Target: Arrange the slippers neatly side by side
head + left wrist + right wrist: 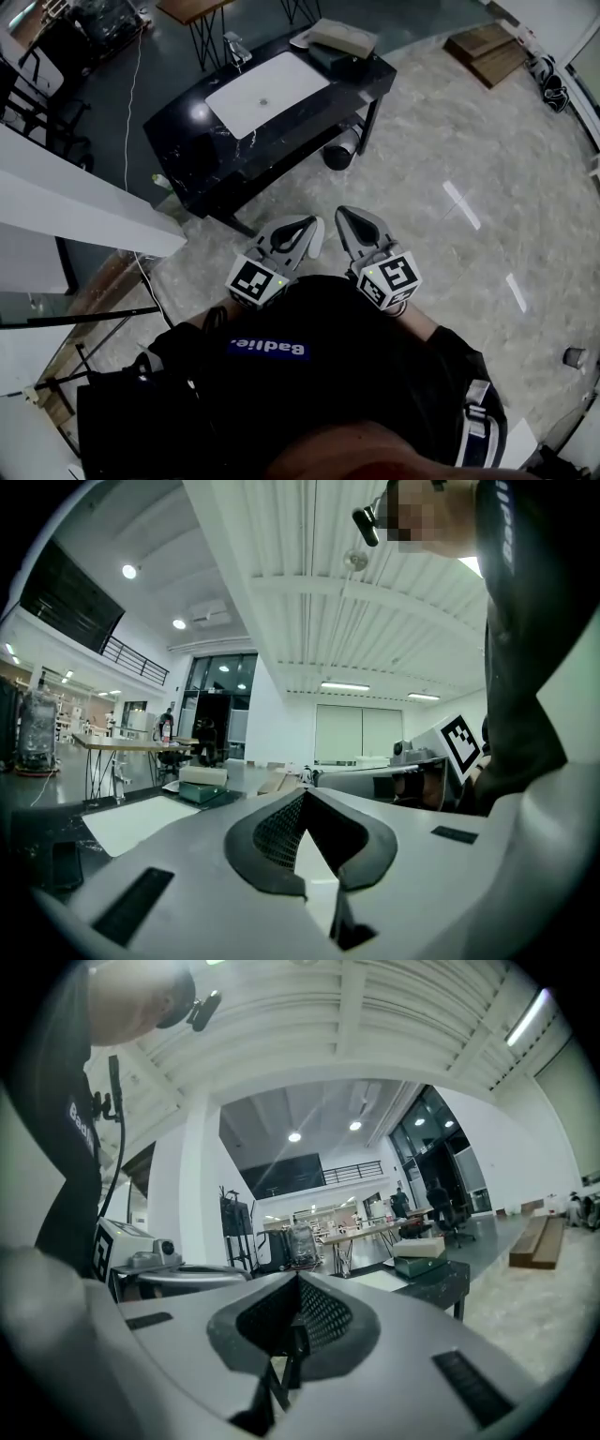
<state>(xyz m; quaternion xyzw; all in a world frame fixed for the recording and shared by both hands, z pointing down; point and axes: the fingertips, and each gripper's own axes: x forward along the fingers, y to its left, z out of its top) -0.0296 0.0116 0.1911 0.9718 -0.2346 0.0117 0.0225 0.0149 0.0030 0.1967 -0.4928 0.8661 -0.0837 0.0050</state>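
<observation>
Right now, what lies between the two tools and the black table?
Only bare marble floor, as the head view shows, between the left tool, right tool and black table.

**Worktop**: glossy black stone slab with pale veining, on dark legs.
- Flat white rectangular panel, near the middle.
- Dark green box at the far right end, with a flat beige box stacked on it.
- Small metal tap-like fitting, at the far edge.

**Floor**: pale marbled stone.
- Dark cylinder, lying under the worktop.
- Brown wooden boards, stacked well apart from the worktop.
- Small grey cylindrical cup, standing alone.
</observation>
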